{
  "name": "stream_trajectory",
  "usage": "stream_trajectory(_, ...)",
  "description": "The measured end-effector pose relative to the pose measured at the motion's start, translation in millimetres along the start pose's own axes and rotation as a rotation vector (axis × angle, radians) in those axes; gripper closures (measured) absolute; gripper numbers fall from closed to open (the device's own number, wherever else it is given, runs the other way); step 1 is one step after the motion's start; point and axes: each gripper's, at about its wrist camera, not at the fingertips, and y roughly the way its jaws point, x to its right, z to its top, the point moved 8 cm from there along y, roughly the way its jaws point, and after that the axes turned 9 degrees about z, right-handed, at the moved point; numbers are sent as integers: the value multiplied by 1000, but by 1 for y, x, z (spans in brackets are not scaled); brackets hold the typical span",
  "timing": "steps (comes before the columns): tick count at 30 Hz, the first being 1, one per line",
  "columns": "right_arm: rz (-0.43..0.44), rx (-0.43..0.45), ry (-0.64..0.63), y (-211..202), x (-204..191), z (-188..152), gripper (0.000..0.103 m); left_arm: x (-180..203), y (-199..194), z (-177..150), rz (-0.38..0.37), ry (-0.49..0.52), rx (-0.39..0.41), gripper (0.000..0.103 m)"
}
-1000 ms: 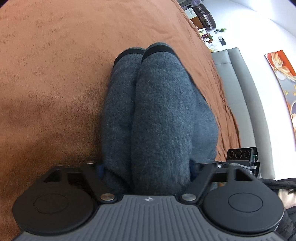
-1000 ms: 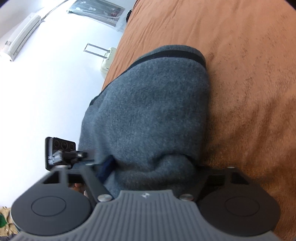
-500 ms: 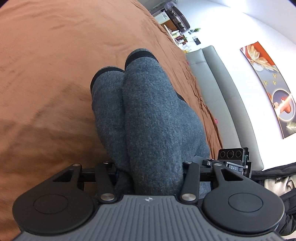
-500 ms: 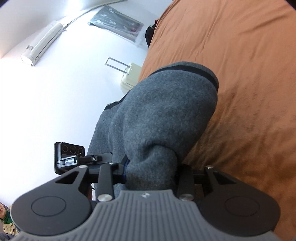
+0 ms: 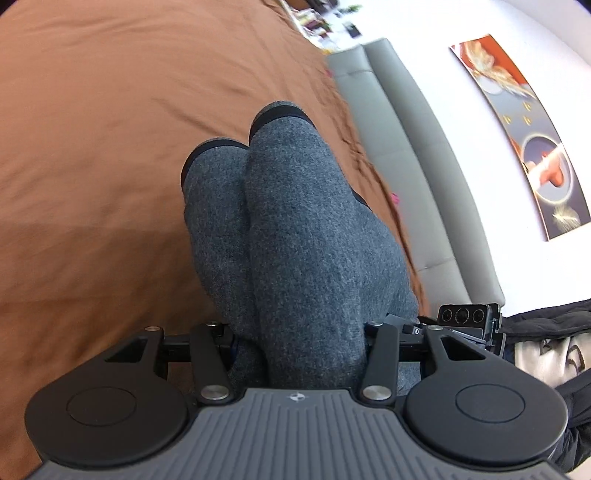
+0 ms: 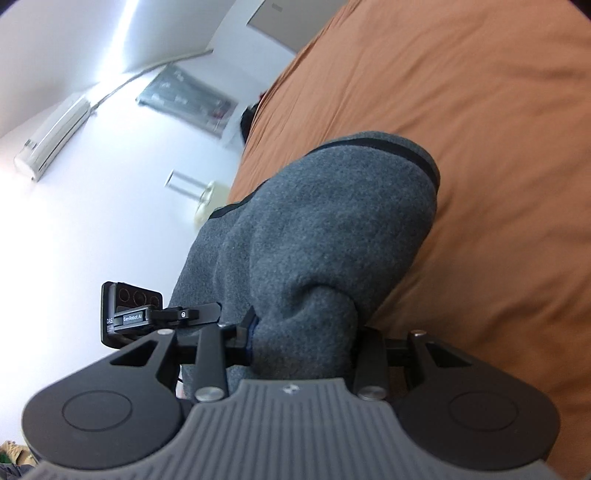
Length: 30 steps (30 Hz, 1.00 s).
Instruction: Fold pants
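Left wrist view: the left gripper is clamping bunched grey pants, whose two cuffs are pointing toward 12 o'clock over the brown bedspread; a grey headboard is standing at 2 o'clock. Right wrist view: the right gripper is pinching the same pants, bedspread lying at 3 o'clock.

Fingertips of both tongs: buried in thick grey fleece pants. Rust-brown bedspread: cut off at the frame edges. Shelf clutter: blurred, unidentifiable.
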Motion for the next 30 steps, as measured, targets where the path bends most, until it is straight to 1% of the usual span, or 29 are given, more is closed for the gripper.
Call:
stream_trajectory(3,-25,29,-17,-43,14,33,71,29,39,18,-23,25,-3,49)
stream_trajectory(6,-51,43,-35,-78,35,67,71,50,77,38,-29,29,-7,49)
stream_trajectory(9,-75,44,-51,-101,56,95,70,66,108,53,-19,42,-3,49)
stream_trajectory(12,-80,39,-56,-112,78,121,70,71,130,63,-2,52,1,49)
stream_trajectory(15,-69,32,-42,-113,99,136,70,70,151,69,21,45,2,49)
stream_trajectory(17,-66,22,-33,-109,115,140,70,65,163,72,39,38,-1,49)
stream_trajectory(21,-67,7,-7,-101,144,136,69,50,182,71,77,23,-13,49)
stream_trajectory(23,-64,-1,10,-83,154,137,69,39,190,68,94,14,-25,49)
stream_trajectory(26,-67,-10,38,-74,172,133,67,31,197,63,109,11,-31,49)
stream_trajectory(29,-64,-6,55,-69,183,126,62,24,201,57,111,10,-42,45)
stream_trajectory(30,-61,-3,62,-58,182,133,60,23,203,56,114,8,-47,41)
